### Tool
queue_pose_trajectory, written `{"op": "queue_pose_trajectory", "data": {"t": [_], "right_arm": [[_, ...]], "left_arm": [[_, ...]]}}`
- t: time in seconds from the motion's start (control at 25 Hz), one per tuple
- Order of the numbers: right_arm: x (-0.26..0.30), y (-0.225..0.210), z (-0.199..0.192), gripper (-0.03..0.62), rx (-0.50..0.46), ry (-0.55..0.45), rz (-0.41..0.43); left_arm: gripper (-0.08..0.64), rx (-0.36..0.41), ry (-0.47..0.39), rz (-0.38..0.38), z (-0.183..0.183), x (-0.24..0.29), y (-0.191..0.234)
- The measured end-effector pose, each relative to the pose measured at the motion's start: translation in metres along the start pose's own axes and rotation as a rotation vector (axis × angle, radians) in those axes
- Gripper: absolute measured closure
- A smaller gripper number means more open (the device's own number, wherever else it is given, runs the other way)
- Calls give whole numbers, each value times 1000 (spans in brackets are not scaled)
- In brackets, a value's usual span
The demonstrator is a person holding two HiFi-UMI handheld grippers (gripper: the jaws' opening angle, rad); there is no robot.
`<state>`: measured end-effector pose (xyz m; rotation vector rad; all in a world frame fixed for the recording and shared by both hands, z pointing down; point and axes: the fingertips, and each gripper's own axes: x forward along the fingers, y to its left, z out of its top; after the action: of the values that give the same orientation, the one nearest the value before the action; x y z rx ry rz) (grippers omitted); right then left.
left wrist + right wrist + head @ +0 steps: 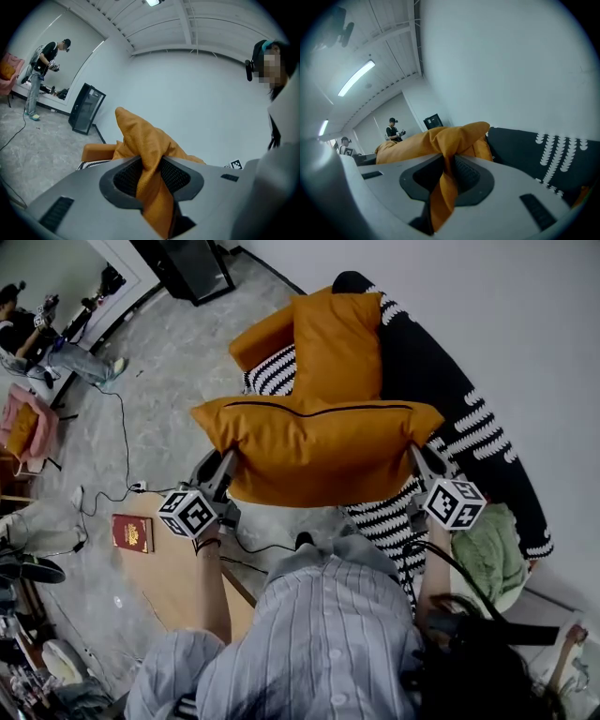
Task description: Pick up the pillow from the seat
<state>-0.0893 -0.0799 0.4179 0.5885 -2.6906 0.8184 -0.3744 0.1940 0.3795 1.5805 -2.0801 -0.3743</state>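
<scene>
An orange pillow (319, 451) hangs in the air in front of the chair, stretched between my two grippers. My left gripper (228, 465) is shut on the pillow's left corner; its own view shows the orange fabric (149, 183) pinched between the black pads. At the pillow's right corner my right gripper (419, 460) is shut too, with a fold of the orange fabric (445, 180) squeezed in its jaws. Behind the held pillow the chair's orange seat (333, 343) and orange armrest (258, 334) show in the head view.
A black throw with white stripes (450, 399) drapes the chair's back and right side. A wooden board (173, 577) with a red booklet (132, 532) lies on the floor at left, cables (117, 465) beside it. People stand far left (40, 75). A green cushion (492, 554) sits right.
</scene>
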Motion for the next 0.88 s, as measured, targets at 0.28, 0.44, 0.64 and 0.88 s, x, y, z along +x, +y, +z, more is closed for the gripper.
{"op": "queue_pose_trajectory", "data": {"t": [0.28, 0.44, 0.64, 0.88], "right_arm": [[-13, 34, -31, 518, 5, -11, -38], [-28, 62, -47, 518, 4, -23, -70], [-53, 86, -70, 518, 13, -43, -93], [-73, 97, -86, 518, 19, -52, -127]], "left_arm": [[422, -2, 3, -29, -6, -37, 20], [422, -6, 11, -62, -4, -62, 32], [425, 5, 21, -108, -11, -91, 36], [425, 3, 29, -128, -19, -104, 37]]}}
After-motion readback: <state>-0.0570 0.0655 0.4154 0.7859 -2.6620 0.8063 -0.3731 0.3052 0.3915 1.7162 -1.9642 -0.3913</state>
